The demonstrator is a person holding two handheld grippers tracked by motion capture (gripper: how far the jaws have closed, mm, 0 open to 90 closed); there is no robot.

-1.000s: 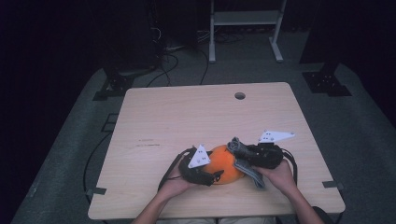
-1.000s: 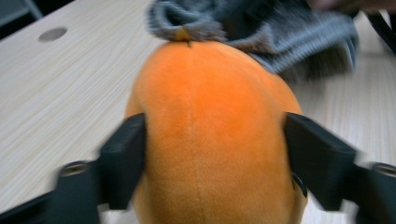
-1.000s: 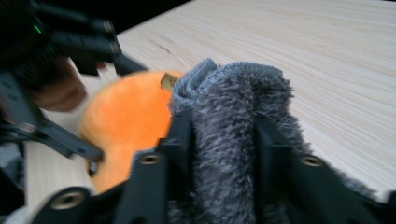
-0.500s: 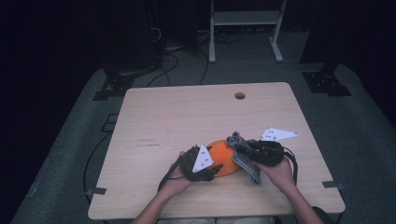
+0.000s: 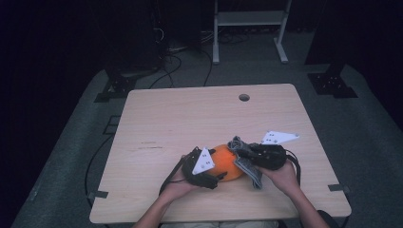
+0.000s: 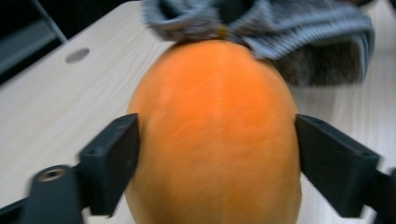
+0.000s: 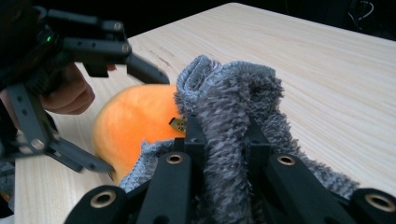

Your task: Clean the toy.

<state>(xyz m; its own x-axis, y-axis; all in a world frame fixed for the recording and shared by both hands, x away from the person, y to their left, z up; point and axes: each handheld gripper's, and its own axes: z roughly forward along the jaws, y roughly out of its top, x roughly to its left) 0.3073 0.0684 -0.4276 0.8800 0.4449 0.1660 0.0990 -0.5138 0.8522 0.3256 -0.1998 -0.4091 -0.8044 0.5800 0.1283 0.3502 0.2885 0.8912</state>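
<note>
Overhead and gripper views of a wooden table [image 5: 166, 118] at which a person worked with 2 hand-held grippers. An orange fruit [image 5: 225, 162] lay on the near half of the table, just right of centre, between the 2 tools. The left gripper [image 5: 216, 175] approached it from the person's left; in the left gripper view its 2 black jaws stood wide, 1 on each flank of the orange fruit [image 6: 217, 135], and had just been opening. The left jaw lay against or just beside the skin, and the right jaw sat at the fruit's edge; whether either pressed on it could not be told through the blur. The right gripper [image 5: 247, 159] came from the person's right, jaws pinched tight on a bunched grey cloth [image 5: 244, 156]. In the right gripper view the grey cloth [image 7: 233, 116] rose in a fuzzy fold between the closed jaws and draped down both sides, its lower edge touching the orange fruit [image 7: 135, 126]. The cloth rested on the fruit's top, far end in the left gripper view. The person's left hand [image 7: 70, 95] gripped the left gripper [image 7: 126, 116] beyond the fruit.
</note>
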